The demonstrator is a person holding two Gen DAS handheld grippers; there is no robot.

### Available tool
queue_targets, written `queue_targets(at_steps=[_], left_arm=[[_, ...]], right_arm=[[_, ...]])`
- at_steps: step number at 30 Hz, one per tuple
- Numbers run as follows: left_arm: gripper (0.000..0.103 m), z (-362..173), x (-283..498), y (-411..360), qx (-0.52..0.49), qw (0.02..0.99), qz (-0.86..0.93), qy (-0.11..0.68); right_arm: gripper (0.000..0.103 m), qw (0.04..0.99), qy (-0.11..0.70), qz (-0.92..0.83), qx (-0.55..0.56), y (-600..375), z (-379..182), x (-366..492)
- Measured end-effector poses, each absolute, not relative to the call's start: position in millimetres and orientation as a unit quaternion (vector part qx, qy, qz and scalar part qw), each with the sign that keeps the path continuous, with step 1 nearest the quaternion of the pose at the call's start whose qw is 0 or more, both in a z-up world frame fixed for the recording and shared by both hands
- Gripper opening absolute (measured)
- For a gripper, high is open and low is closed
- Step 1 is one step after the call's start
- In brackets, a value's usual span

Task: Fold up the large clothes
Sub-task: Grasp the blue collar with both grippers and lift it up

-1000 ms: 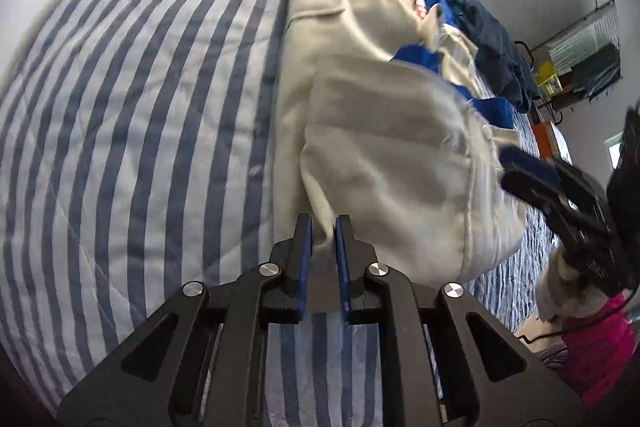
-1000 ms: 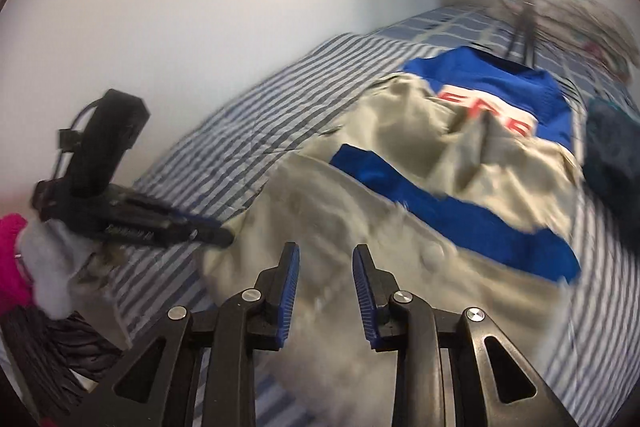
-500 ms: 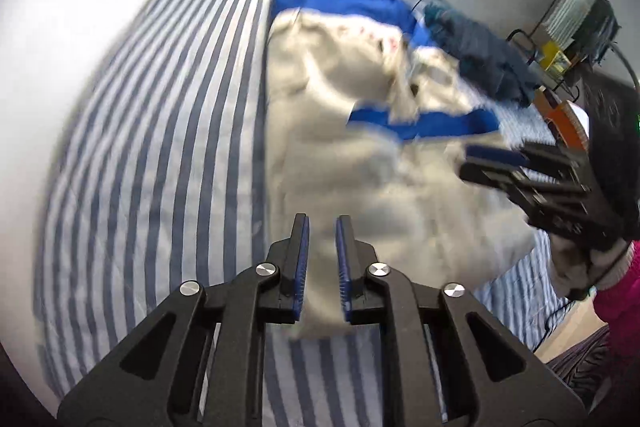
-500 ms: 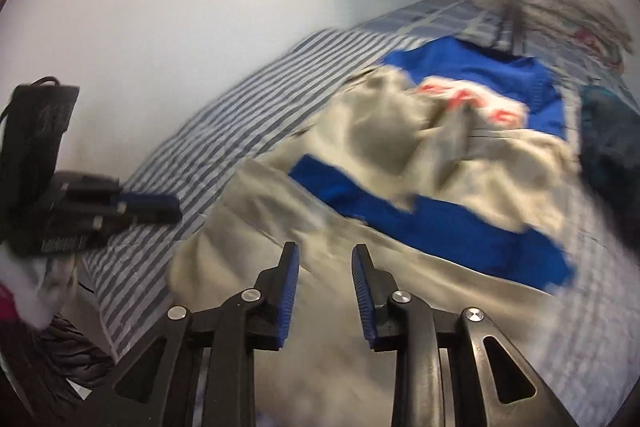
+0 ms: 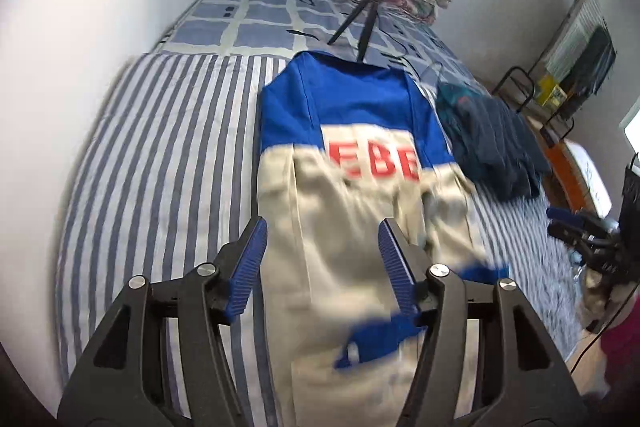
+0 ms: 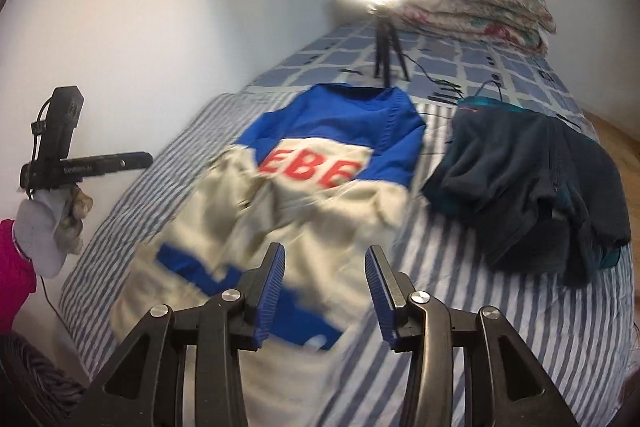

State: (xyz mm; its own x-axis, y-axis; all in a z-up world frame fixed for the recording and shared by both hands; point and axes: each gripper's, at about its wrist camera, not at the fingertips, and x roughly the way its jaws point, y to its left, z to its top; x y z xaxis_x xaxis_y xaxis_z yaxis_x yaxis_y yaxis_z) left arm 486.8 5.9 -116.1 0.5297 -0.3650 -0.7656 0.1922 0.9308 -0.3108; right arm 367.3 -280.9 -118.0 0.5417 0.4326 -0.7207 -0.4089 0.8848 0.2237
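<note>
Tongs [image 5: 322, 251] opening, empty, above "EBE" sweatshirt [image 5: 348, 147]

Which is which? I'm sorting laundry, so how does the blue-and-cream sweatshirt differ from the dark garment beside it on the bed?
The blue-and-cream sweatshirt lies spread lengthwise with its sleeves folded in, while the dark garment sits in a rumpled heap. The sweatshirt is bright blue over cream with red letters; the dark garment is navy with teal trim and no lettering that shows. The sweatshirt covers more of the bed than the dark garment. Both rest on the striped bedspread, side by side.
</note>
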Motion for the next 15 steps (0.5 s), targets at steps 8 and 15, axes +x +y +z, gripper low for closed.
queue_targets(at_steps=[8,15], left_arm=[[0.069,-159.7,616.0,19.0,-0.162,0.835,-0.167,0.498],[0.069,-213.2,689.5,23.8,-0.175,0.819,-0.154,0.524]], right_arm=[[0.051,0.874,0.426,0.222,0.069,-290.3,-141.1,485.3],[0.051,0.875,0.439,0.195,0.062,-279.0,-165.9,572.4]])
